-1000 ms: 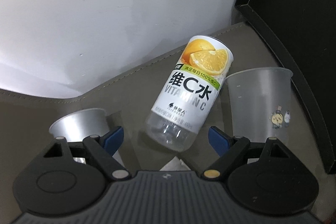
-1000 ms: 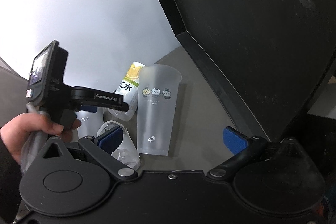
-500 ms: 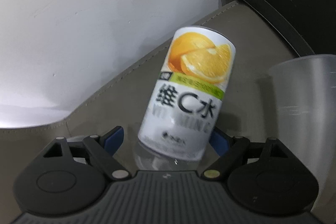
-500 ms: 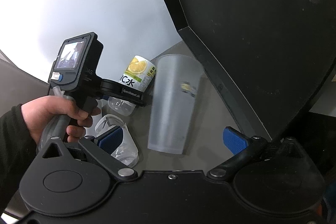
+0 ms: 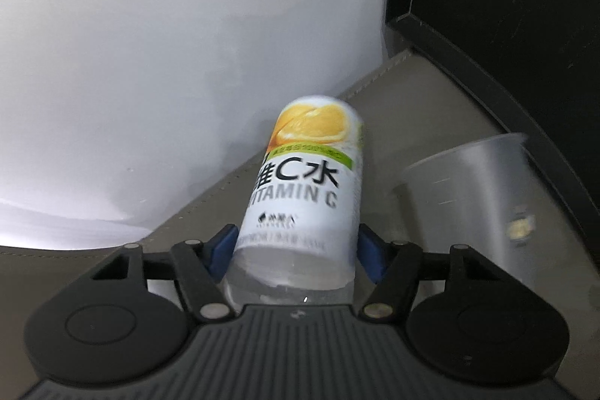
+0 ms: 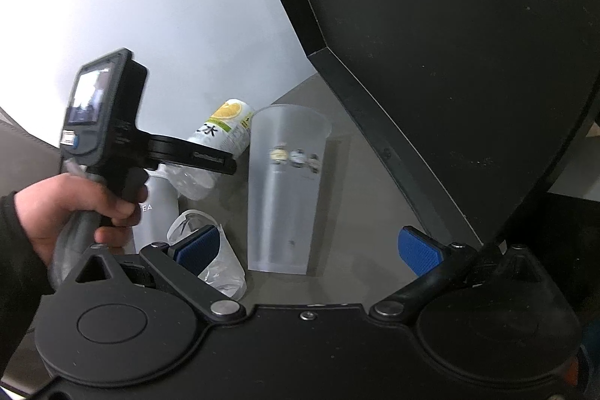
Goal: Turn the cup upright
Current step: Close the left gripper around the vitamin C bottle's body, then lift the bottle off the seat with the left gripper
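Observation:
My left gripper (image 5: 296, 250) is shut on the clear lower end of an orange-labelled vitamin C bottle (image 5: 307, 182), and the bottle tilts up and away from me. In the right wrist view the bottle (image 6: 225, 126) hangs tilted above the table in that gripper, which a hand (image 6: 63, 208) holds. A tall frosted cup (image 6: 285, 186) with small cartoon prints stands mouth up just right of the bottle, also visible as the frosted cup (image 5: 468, 208). A small clear cup (image 6: 221, 272) lies on its side by my right gripper (image 6: 309, 248), which is open and holds nothing.
A white cup marked TEA (image 6: 157, 212) stands behind the hand. A black slanted panel (image 6: 450, 44) rises on the right over the grey-brown table (image 6: 356, 212). A white wall (image 5: 168, 44) closes the back.
The left gripper moved forward around the bottle and shut on its clear end, and the bottle now stands steeper. The right gripper stayed open and drew slightly closer to the frosted cup.

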### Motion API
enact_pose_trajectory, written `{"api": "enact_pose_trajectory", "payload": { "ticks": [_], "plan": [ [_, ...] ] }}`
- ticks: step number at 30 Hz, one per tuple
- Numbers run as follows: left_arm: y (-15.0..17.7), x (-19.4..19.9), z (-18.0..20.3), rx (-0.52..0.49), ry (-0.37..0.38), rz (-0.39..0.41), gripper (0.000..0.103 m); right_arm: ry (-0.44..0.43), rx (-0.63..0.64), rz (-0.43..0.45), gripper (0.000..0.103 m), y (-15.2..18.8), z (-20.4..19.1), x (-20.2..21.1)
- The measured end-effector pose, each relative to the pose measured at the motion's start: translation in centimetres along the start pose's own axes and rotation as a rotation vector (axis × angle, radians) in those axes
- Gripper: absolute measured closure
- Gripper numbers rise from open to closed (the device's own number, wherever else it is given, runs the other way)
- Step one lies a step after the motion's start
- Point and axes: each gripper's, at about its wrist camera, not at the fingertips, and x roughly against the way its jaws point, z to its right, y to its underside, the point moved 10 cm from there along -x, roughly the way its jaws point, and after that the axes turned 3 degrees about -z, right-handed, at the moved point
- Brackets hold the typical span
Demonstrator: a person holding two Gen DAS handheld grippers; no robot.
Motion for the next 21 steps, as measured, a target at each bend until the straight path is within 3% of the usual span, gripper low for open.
{"api": "enact_pose_trajectory", "payload": {
  "ticks": [21],
  "plan": [
    [2.1,10.8,-2.0,0.097,0.008,0.162,0.041,-0.031,0.026,0.043,0.000,0.4,-0.2,1.4]
  ]
}}
